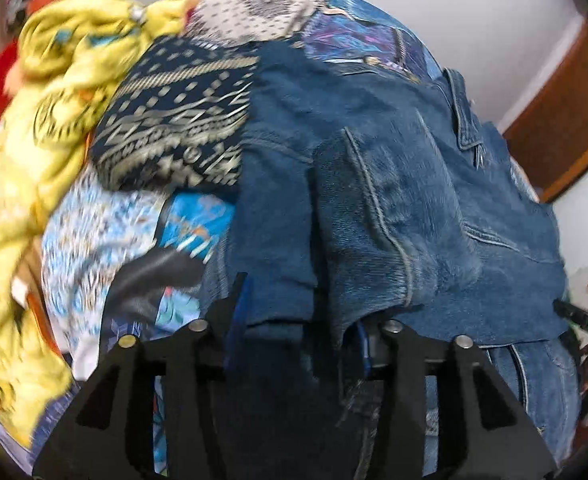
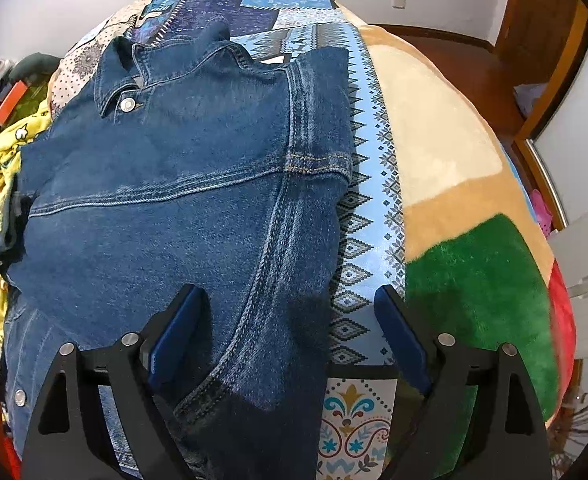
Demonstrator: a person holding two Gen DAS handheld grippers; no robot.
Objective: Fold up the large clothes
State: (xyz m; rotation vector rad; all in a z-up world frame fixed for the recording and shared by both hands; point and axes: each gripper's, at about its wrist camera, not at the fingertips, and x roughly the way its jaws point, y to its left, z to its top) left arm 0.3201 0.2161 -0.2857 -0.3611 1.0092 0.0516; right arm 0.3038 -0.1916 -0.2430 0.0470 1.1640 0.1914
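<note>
Left claw (image 1: 297,316) first: from its own camera we see denim bunched between the blue pads, one pad (image 1: 238,320) showing and the other mostly buried, so it is clenched on the jacket (image 1: 393,184). Much of this view is blurred. We can make out a yellow garment (image 1: 42,128) at the left, a navy patterned cloth (image 1: 178,120) beside it, and something red at the far left edge that we cannot name. A dark rounded shape under the jacket's left edge is too smeared to identify. The jacket lies on a patchwork cover (image 1: 353,36); behind it are a white wall (image 1: 473,12) and a wooden door frame (image 1: 565,104).

From the right camera, our right claw (image 2: 290,344) stands wide apart, released, its left pad (image 2: 174,340) resting on the denim and its right pad (image 2: 401,340) over the cover's light blue border. The jacket (image 2: 182,168) lies flat on the bed, collar away from us, a snap button (image 2: 127,104) showing. Its lower hem is cut off by the claw's frame. To the right lies a plush blanket (image 2: 453,200) in cream, tan, green and red; beyond it, a wooden floor (image 2: 453,56) and white wall.
</note>
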